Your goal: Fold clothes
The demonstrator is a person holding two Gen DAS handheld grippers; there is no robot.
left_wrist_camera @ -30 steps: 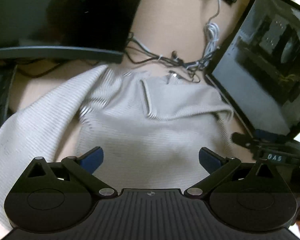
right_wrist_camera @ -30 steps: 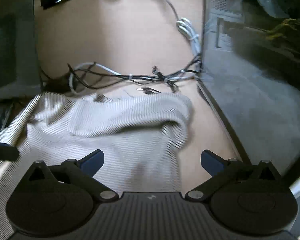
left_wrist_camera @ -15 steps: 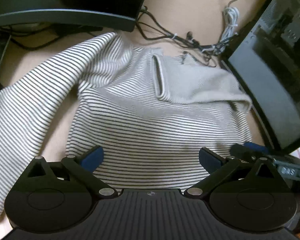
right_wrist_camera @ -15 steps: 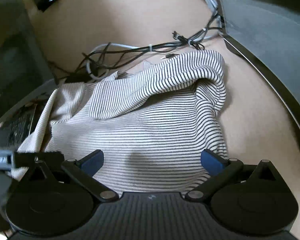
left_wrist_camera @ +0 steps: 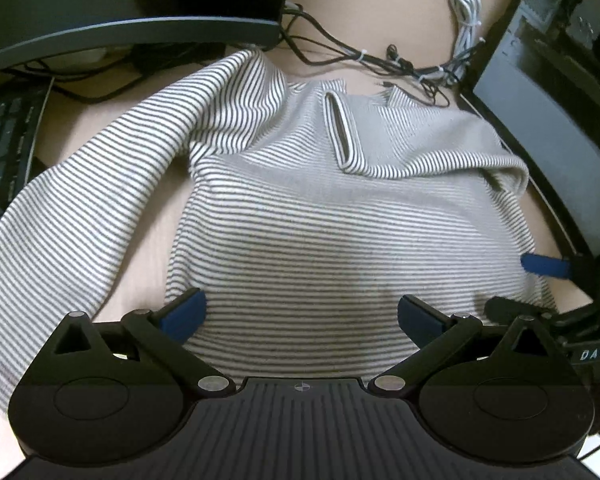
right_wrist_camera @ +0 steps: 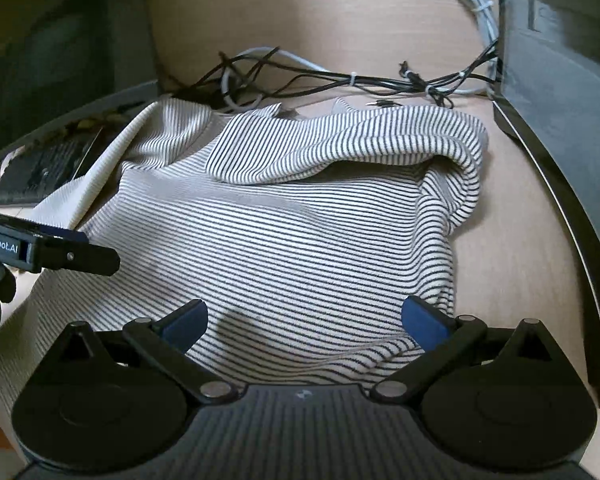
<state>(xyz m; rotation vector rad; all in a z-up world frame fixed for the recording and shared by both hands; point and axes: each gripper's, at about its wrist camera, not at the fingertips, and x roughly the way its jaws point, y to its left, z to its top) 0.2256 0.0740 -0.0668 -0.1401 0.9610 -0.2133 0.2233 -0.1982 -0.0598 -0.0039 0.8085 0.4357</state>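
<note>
Both grippers, left (left_wrist_camera: 302, 314) and right (right_wrist_camera: 304, 320), hover with jaws spread wide and empty above a striped sweater (left_wrist_camera: 340, 240). One sleeve (right_wrist_camera: 340, 148) lies folded across its chest on the desk (right_wrist_camera: 340, 20).

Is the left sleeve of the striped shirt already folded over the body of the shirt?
No. In the left wrist view the left sleeve lies spread out to the side of the striped shirt, resting on the desk.

Tight desk, hemmed on both sides

We see bare desk (right_wrist_camera: 512, 240) at 3 o'clock of the shirt (right_wrist_camera: 300, 248); cables (right_wrist_camera: 340, 78) block 12, panel (right_wrist_camera: 560, 184) beyond.
</note>
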